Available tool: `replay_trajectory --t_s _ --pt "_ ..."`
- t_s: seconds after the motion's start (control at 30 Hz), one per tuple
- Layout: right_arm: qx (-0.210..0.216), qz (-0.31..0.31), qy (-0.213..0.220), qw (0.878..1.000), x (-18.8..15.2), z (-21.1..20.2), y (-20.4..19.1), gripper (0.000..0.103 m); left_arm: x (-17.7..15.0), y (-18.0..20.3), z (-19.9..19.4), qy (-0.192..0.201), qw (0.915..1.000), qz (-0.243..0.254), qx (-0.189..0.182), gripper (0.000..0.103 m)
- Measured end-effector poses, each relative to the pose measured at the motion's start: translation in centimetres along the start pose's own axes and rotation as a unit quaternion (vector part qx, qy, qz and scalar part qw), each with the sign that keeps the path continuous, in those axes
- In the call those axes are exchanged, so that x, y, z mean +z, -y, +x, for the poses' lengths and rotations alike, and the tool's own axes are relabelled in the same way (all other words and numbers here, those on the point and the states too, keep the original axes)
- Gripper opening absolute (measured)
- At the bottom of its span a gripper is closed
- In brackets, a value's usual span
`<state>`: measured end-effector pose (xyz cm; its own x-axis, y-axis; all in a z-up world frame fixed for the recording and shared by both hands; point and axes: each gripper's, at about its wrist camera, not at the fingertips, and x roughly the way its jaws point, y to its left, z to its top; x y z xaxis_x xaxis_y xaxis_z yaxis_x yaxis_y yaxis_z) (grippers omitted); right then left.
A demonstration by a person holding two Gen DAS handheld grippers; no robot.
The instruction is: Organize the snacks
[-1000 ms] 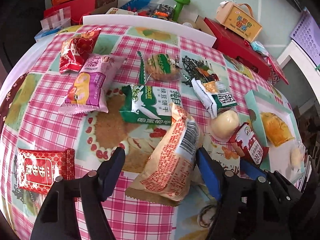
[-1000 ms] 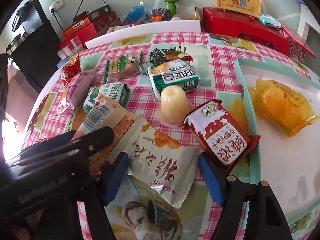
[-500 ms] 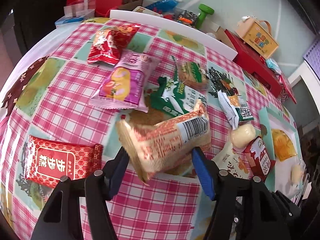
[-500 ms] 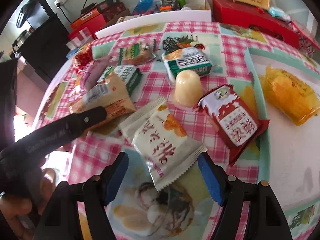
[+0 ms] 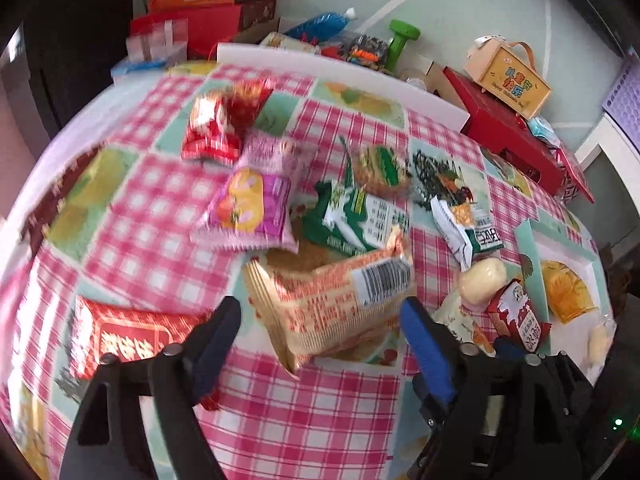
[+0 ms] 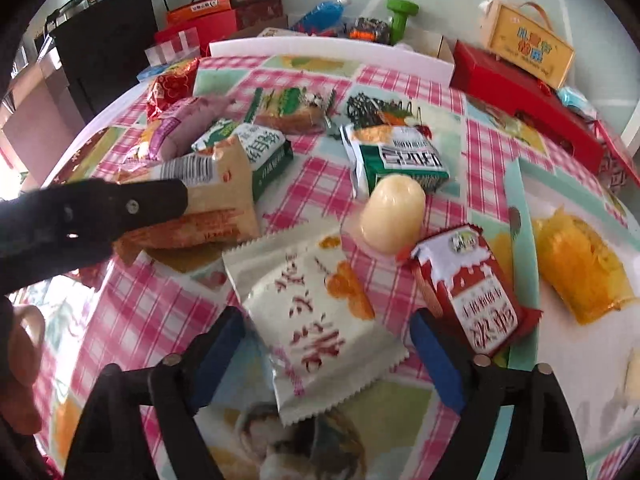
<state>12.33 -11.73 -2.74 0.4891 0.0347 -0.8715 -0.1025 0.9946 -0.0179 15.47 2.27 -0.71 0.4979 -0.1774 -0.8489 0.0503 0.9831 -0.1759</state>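
Observation:
Many snack packets lie on a pink checked tablecloth (image 5: 152, 208). My left gripper (image 5: 320, 320) is open with a tan and orange barcode packet (image 5: 332, 300) lying between its fingers; whether they touch it I cannot tell. That packet also shows in the right wrist view (image 6: 208, 208), under the left gripper's black finger. My right gripper (image 6: 328, 344) is open around a white packet with red writing (image 6: 320, 320) on the table. A red and white packet (image 6: 472, 292) lies just right of it. A cream jelly cup (image 6: 394, 212) stands behind.
A red packet (image 5: 124, 336) lies by the left finger. Pink (image 5: 252, 204), red (image 5: 220, 124) and green (image 5: 356, 216) packets lie further back. A white tray (image 6: 580, 360) at right holds an orange packet (image 6: 580, 264). Boxes and bottles (image 6: 520, 92) crowd the far edge.
The left gripper has swung left with the tan packet turning sideways between its fingers. The right gripper has drawn back slightly, still around the white packet.

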Motion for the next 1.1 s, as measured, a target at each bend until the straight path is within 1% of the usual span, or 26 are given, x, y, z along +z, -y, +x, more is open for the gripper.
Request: replay_trajectory --t_s 0.07,0.13,0.23,0.33,0.4,0.47,0.53,0.63,0.77,0.83,0.87,0.9,0.97,1.1 --pt "-0.003 0.013 0.004 1.000 0.0 0.0 0.3 0.088 0.5 0.5 -0.3 0.013 0.9997 0.020 0.011 0.083" --pt "-0.013 0.023 0.009 1.000 0.1 0.1 0.7 0.088 1.0 1.2 -0.5 0.027 0.9986 0.043 0.015 0.083" --pt "-0.010 0.034 0.013 0.999 0.3 0.2 0.8 0.088 1.3 2.2 0.1 0.027 0.9971 0.071 0.010 0.083" --pt "-0.008 0.041 0.015 0.999 0.3 0.2 0.9 0.088 1.0 3.2 0.7 0.025 0.9948 0.098 0.015 0.083" --pt "-0.007 0.049 0.016 0.999 0.4 0.2 1.2 0.084 0.7 3.6 1.2 0.014 0.9938 0.108 0.019 0.083" --pt "-0.010 0.058 0.019 0.998 0.4 0.0 1.6 0.075 0.5 3.7 1.4 0.009 0.9933 0.113 0.025 0.083" --pt "-0.010 0.071 0.019 0.997 0.5 0.1 2.2 0.068 0.2 3.5 1.7 0.000 0.9933 0.111 0.030 0.083" --pt "0.002 0.092 0.021 0.996 0.4 -0.3 2.8 0.065 -0.1 3.4 1.7 -0.006 0.9939 0.107 0.028 0.083" --pt "0.016 0.112 0.021 0.993 0.3 -0.5 3.3 0.062 -0.6 3.9 1.2 -0.006 0.9929 0.116 0.027 0.076" --pt "0.020 0.116 0.020 0.993 0.1 -0.5 3.4 0.060 -0.8 4.3 1.1 -0.007 0.9923 0.122 0.020 0.067" --pt "0.018 0.116 0.019 0.993 0.0 -0.6 3.3 0.059 -0.9 4.5 1.0 -0.008 0.9922 0.124 0.016 0.059" --pt "0.018 0.115 0.019 0.993 0.0 -0.6 3.3 0.059 -1.0 4.7 1.1 -0.009 0.9919 0.127 0.009 0.056" --pt "0.017 0.111 0.020 0.994 -0.1 -0.6 3.1 0.057 -1.0 4.9 1.2 -0.008 0.9914 0.130 0.012 0.057" --pt "0.024 0.118 0.023 0.992 -0.3 -0.8 3.3 0.056 -0.8 4.4 1.5 -0.007 0.9931 0.117 0.001 0.057"
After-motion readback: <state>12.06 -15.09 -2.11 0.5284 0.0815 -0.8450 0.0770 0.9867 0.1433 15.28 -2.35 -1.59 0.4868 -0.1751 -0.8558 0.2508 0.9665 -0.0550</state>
